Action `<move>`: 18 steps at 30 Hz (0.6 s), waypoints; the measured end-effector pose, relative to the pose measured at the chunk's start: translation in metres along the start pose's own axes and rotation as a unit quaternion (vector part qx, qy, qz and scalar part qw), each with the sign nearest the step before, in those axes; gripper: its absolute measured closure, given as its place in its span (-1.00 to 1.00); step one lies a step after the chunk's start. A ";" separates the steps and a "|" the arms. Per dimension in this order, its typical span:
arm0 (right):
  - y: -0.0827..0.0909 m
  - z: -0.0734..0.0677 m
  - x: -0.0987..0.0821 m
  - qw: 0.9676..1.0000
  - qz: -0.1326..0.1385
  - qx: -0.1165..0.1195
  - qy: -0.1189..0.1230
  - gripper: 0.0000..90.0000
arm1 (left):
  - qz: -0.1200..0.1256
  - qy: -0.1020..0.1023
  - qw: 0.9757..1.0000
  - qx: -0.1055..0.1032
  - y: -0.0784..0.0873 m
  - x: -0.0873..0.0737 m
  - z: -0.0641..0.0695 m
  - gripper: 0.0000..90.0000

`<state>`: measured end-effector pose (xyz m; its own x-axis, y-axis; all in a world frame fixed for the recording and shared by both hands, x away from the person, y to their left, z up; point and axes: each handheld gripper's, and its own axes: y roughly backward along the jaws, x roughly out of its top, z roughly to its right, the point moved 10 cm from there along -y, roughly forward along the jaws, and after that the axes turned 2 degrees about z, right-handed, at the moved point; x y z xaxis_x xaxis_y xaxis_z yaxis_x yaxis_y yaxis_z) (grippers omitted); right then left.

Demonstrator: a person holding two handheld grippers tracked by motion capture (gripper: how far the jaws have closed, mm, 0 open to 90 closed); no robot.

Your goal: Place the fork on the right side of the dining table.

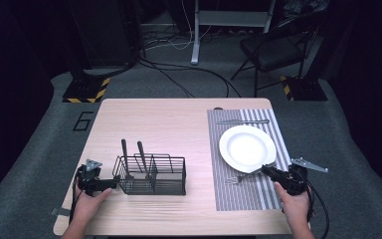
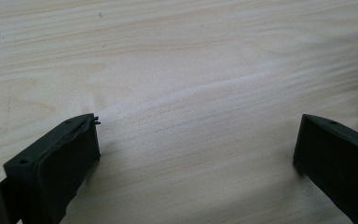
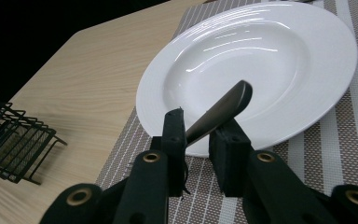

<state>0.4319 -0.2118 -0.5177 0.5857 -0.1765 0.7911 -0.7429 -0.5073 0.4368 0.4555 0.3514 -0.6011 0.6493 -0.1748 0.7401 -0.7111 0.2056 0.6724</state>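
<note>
A black wire cutlery caddy (image 1: pixel 151 175) stands near the left on the pale wooden table (image 1: pixel 169 124), with two dark-handled utensils (image 1: pixel 132 154) upright inside. Far right, a silver knife (image 1: pixel 242 121) lies beyond a round white plate (image 1: pixel 247 148) on a grey striped placemat (image 1: pixel 229 199).

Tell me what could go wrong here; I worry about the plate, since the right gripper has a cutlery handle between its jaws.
1. The cutlery handle in the right gripper reaches over the rim of the white plate; lowering it could knock or chip the plate.
2. The handle sits slanted between the jaws, so it may slip or swing when moved.
</note>
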 end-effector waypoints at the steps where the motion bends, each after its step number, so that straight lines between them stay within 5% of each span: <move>1: 0.000 0.002 0.001 1.000 0.004 0.002 0.001 0.67 | 0.000 0.000 1.000 0.000 0.000 0.000 0.000 -1.00; 18: 0.002 0.024 -0.010 0.999 -0.005 -0.013 -0.037 0.54 | 0.000 0.000 1.000 0.000 0.000 0.000 0.000 -1.00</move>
<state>0.4325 -0.2311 -0.5354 0.6151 -0.2331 0.7532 -0.7439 -0.4883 0.4563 0.4556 0.3513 -0.6011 0.6493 -0.1737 0.7405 -0.7116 0.2049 0.6720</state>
